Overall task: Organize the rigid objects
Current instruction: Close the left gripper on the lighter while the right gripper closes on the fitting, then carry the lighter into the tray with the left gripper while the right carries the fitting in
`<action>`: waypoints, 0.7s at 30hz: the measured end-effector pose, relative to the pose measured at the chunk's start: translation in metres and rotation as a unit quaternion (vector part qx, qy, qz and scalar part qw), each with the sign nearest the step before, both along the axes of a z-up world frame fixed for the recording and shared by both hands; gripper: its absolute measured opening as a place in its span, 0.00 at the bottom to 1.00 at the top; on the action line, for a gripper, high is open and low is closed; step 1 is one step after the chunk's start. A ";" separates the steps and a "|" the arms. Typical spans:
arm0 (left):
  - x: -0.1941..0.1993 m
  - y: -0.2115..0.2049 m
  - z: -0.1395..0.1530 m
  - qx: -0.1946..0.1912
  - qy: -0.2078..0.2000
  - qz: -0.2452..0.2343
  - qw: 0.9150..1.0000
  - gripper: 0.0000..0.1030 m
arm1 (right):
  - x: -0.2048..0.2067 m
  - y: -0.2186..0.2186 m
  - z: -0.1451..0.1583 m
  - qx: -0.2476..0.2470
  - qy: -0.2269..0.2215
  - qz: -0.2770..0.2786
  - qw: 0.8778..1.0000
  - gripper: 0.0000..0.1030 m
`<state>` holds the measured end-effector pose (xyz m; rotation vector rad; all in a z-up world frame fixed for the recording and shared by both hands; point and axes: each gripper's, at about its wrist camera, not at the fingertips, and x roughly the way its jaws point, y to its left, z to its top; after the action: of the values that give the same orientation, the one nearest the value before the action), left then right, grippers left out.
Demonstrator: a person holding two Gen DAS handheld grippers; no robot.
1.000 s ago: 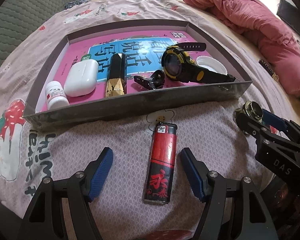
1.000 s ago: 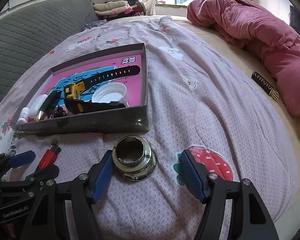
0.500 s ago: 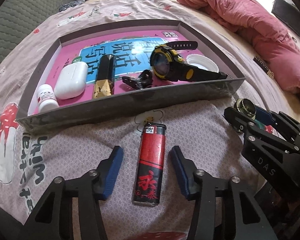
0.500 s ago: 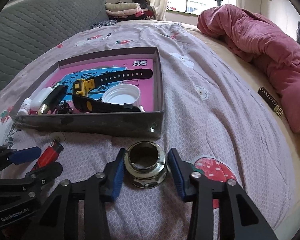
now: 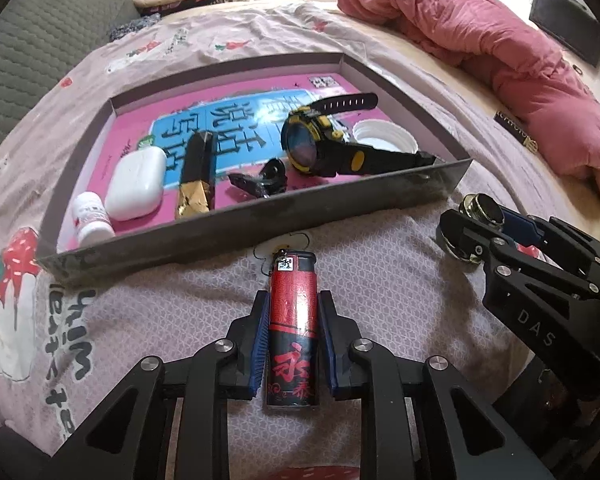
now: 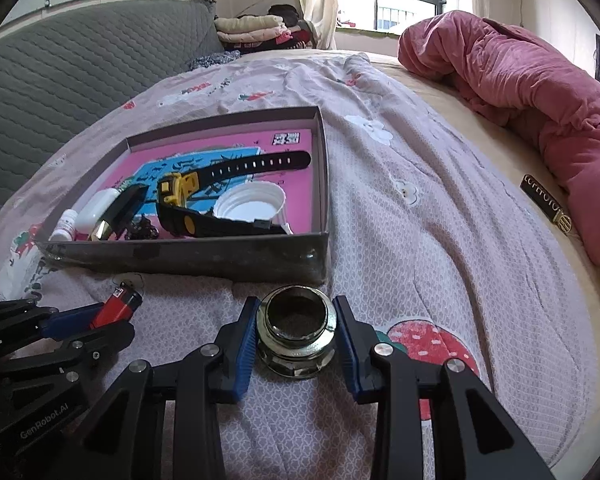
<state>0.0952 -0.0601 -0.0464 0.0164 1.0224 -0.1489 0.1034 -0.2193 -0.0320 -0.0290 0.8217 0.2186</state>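
A red and black lighter [image 5: 292, 320] lies flat on the bed sheet in front of the grey box [image 5: 260, 228]. My left gripper [image 5: 293, 297] is shut on it, both blue pads against its sides. A shiny metal nut [image 6: 296, 332] stands on the sheet by the box's near right corner. My right gripper [image 6: 295, 302] straddles it, its jaws closing, and both pads touch the nut's sides. From the right wrist view the lighter [image 6: 118, 304] shows between the left gripper's fingers [image 6: 72, 322]. The nut [image 5: 480, 212] also shows in the left wrist view.
The box holds a black and yellow watch [image 5: 316, 148], a white cap [image 5: 384, 140], a white earbud case [image 5: 138, 184], a black and gold stick [image 5: 196, 176], a small white bottle [image 5: 92, 220] and a black clip [image 5: 260, 180]. A pink quilt [image 6: 520, 80] lies at the right, a grey padded headboard [image 6: 80, 68] at the left.
Both grippers have closed from wide open: the left one onto the lighter, the right one onto the metal nut. Neither object has left the sheet.
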 end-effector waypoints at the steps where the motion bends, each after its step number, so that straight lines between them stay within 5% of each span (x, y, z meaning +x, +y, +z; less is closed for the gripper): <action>1: -0.001 0.000 0.001 0.001 -0.001 0.000 1.000 0.23 | -0.001 0.001 0.001 -0.001 -0.002 0.001 1.000 0.35; 21: -0.015 0.029 0.050 0.002 -0.043 0.036 0.998 0.23 | -0.030 0.015 0.043 -0.002 -0.071 0.039 0.997 0.35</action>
<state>0.0806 -0.0311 0.0032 -0.0097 0.9367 -0.0796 0.0735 -0.2039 0.0108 -0.0788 0.6794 0.2851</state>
